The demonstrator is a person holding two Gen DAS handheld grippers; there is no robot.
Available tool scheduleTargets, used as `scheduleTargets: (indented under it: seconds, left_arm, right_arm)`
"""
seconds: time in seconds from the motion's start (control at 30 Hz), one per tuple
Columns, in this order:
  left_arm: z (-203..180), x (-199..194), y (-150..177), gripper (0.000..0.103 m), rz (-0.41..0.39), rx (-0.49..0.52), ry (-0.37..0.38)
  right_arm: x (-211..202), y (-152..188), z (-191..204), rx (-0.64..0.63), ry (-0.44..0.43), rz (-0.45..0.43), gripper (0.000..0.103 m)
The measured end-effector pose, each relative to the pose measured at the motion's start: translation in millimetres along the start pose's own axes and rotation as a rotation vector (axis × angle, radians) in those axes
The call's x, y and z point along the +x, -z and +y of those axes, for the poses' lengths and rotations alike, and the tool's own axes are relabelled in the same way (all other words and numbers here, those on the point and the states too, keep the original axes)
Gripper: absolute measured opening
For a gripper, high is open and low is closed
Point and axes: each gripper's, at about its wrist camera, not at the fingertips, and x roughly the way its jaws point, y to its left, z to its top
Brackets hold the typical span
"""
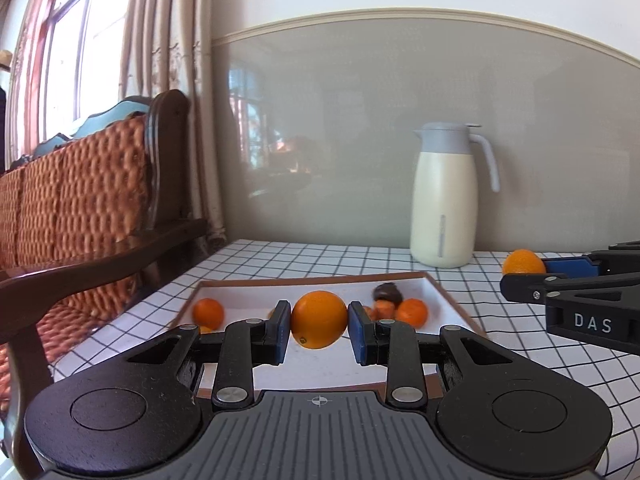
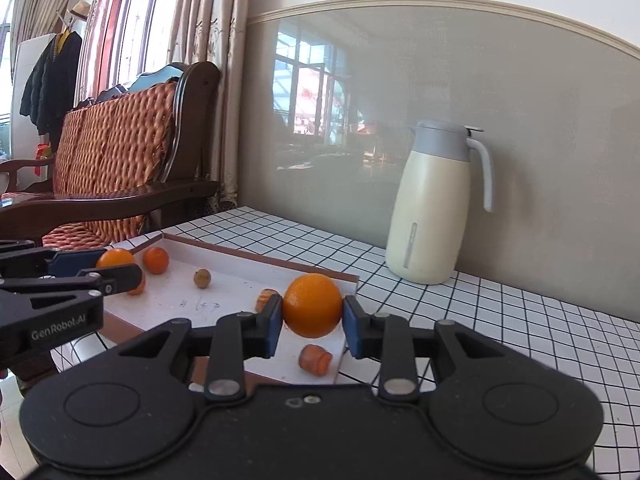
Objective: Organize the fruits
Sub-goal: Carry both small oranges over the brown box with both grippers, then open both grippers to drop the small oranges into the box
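My left gripper (image 1: 319, 326) is shut on an orange (image 1: 319, 319) and holds it above the white tray (image 1: 248, 294) with a brown rim. My right gripper (image 2: 312, 318) is shut on a second orange (image 2: 313, 305) over the tray's near right corner (image 2: 344, 344). In the tray lie small oranges (image 1: 208, 313) (image 1: 412, 312), a dark fruit (image 1: 387, 292), a small brown fruit (image 2: 202, 278) and orange-brown pieces (image 2: 315, 358) (image 2: 266, 298). The right gripper with its orange (image 1: 523, 262) shows at the right of the left wrist view; the left gripper with its orange (image 2: 115, 259) shows at the left of the right wrist view.
A cream thermos jug (image 1: 446, 200) with a grey lid stands at the back by the wall on the checked tablecloth (image 1: 320, 256). A wooden bench with woven orange cushions (image 1: 80, 200) stands left of the table. Curtains (image 1: 176, 80) hang behind it.
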Motion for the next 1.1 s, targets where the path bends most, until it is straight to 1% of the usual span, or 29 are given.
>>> scheduleTargets:
  seconds: [0.27, 0.47, 0.67, 0.93, 1.03, 1.1]
  left_arm:
    - [21.0, 3.1, 3.1, 0.031, 0.004, -0.014, -0.033]
    - [37.5, 4.7, 2.5, 0.031, -0.007, -0.022, -0.066]
    - [59.1, 13.8, 0.7, 0.031, -0.003, -0.033, -0.104]
    - [73.0, 36.9, -1.6, 0.031, 0.015, -0.025, -0.110]
    - [79.0, 48.0, -1.8, 0.031, 0.022, -0.016, -0.121]
    - [83.7, 54.7, -0.9, 0.031, 0.034, -0.030, -0.122]
  right_arm:
    - [8.1, 1.0, 10.1, 0.008, -0.020, 0.001, 0.023]
    - [15.6, -1.5, 12.2, 0.018, -0.014, -0.010, 0.024]
    - [28.4, -3.7, 13.1, 0.022, -0.008, -0.012, 0.024]
    - [50.2, -7.9, 8.4, 0.031, 0.009, -0.009, 0.024]
    - [60.1, -7.2, 4.6, 0.053, 0.013, 0.009, 0.024]
    - [66.0, -7.4, 3.7, 0.057, 0.019, 0.016, 0.024]
